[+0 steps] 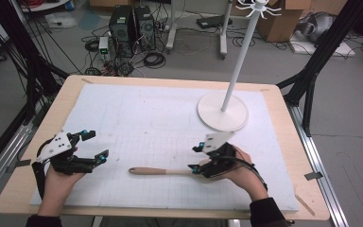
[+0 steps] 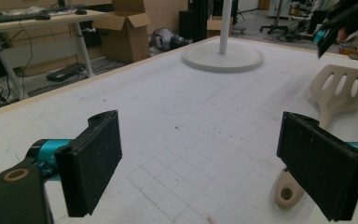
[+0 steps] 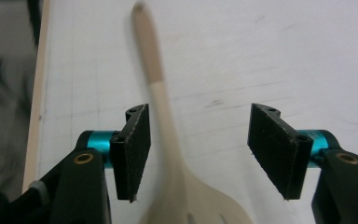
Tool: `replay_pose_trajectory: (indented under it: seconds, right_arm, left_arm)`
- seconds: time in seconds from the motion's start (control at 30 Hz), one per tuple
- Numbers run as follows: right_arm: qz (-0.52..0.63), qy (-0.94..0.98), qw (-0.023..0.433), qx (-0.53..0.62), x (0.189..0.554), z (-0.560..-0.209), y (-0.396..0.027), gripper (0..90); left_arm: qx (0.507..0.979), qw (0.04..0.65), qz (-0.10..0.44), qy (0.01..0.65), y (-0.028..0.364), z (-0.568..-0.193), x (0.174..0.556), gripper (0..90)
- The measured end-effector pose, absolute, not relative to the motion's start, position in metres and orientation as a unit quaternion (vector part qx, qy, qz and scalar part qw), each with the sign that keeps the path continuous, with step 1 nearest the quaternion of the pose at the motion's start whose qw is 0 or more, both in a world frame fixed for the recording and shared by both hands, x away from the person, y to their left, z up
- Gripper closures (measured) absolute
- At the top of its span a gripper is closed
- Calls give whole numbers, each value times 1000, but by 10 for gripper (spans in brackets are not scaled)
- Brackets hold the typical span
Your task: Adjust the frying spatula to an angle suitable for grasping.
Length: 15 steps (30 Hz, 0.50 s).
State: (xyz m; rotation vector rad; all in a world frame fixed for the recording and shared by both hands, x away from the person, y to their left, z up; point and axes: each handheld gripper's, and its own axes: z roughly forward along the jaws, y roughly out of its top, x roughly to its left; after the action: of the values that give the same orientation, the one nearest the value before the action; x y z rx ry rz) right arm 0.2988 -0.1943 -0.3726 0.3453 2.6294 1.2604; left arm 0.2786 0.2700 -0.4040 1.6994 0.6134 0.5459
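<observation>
High view: one pale wooden slotted spatula lies flat on the white gridded foam mat, between the released right gripper's parted jaws; left gripper open, well apart; one white round-based stand beyond, nothing obstructing.

High view overlooks table; tong cameras sit close, sharing it.

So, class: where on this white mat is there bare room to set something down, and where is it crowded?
Bare: the mat between the left gripper and the stand's base, plus the far left corner. Crowded: the near right, where the slotted spatula lies under the open right gripper.
</observation>
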Motion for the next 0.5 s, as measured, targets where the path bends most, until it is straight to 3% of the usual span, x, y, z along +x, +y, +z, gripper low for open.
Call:
replay_pose_trajectory:
  seconds: [0.1,0.17,0.27,0.5]
  right_arm:
    - [470,865,107,141,294,-370,-216,362]
    - [518,827,124,177,289,-372,-246,287]
    - [552,796,110,224,286,-380,-271,216]
    - [606,733,118,285,288,-387,-304,143]
  left_arm:
    - [730,586,233,262,270,-404,279,142]
    - [730,586,233,263,269,-404,279,142]
    - [729,587,232,264,268,-405,279,142]
    - [731,586,231,263,268,-406,280,142]
